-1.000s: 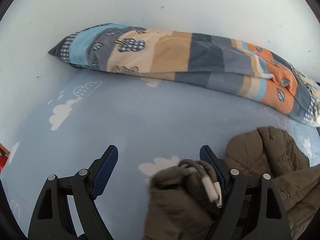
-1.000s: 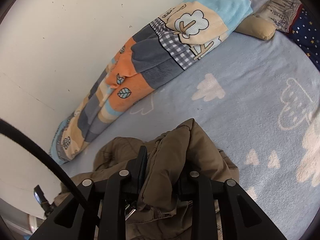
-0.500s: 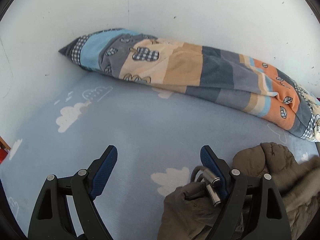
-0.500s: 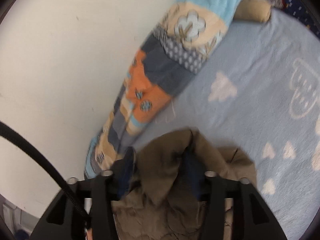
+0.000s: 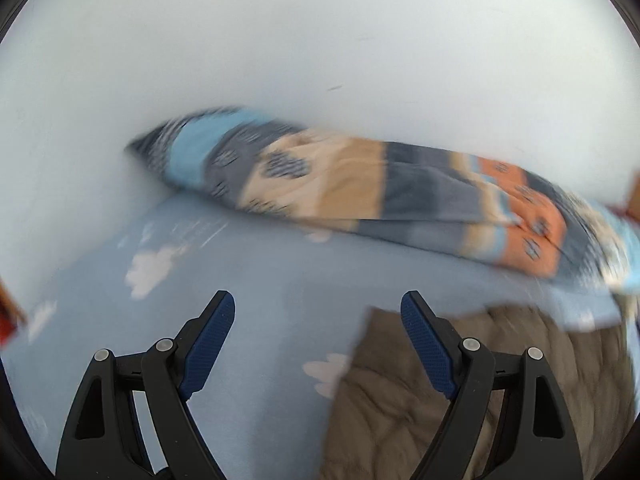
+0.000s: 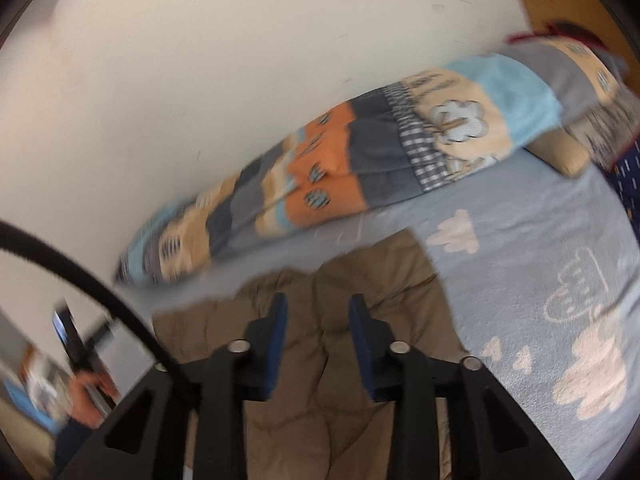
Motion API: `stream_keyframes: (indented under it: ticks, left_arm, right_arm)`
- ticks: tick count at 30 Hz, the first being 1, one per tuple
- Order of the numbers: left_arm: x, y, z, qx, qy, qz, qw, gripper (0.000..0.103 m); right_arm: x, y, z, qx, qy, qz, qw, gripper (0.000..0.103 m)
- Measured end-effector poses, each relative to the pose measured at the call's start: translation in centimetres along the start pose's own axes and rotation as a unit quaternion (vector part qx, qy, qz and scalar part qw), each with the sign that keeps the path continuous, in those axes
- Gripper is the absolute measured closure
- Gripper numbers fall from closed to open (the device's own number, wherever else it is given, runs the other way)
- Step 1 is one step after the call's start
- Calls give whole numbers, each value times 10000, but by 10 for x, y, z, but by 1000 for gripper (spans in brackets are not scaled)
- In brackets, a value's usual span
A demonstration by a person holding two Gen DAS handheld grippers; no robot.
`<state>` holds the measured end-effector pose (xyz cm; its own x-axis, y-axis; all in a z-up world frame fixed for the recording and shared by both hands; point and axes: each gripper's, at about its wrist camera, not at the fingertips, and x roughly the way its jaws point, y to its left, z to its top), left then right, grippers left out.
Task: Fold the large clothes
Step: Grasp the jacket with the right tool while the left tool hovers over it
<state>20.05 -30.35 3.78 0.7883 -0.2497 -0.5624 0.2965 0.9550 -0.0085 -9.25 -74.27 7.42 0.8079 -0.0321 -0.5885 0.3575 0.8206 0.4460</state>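
Your left gripper (image 5: pixel 318 344) has fingers wide apart, nothing btw them, over the blue sheet (image 5: pixel 260 304). Your right gripper (image 6: pixel 318 340) has a narrow gap, empty, w/ the brown jacket (image 6: pixel 360 288) lying flat under it on the sheet, near the patchwork blanket (image 6: pixel 360 152) by the wall.

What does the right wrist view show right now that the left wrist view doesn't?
Only the right wrist view shows the right gripper, jaws open above the brown jacket, a tan pillow and a black cable. Only the left wrist view shows the left gripper, open over the blue cloud-print sheet. Both show the jacket, the sheet, the patchwork blanket and the wall.
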Motion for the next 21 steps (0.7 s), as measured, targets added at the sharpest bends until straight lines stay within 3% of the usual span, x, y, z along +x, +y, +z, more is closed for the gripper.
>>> stream_keyframes:
  ticks: [4, 8, 10, 13, 16, 21]
  left_arm:
    - [-12, -54, -36, 940, 304, -719, 9925, 19]
    - [4, -91, -64, 1851, 333, -552, 9806, 19]
    - [29, -97, -63, 1843, 644, -598, 9789, 19]
    - [69, -103, -61, 1796, 844, -296, 9797, 19]
    - [102, -115, -59, 1810, 992, -205, 9782, 19]
    - [134, -125, -63, 1544, 1135, -213, 9812, 19]
  right_arm:
    - [23, 42, -34, -912, 240, -133, 9955, 87]
    - [49, 81, -68, -1665, 612, -47, 9841, 89]
    - [61, 95, -80, -1979, 715, 0, 9776, 89]
    - [85, 98, -89, -2080, 965, -59, 9734, 89]
    - [115, 81, -97, -2093, 1289, -474, 9682, 90]
    - [133, 37, -95, -1930, 1372, -1098, 9653, 98]
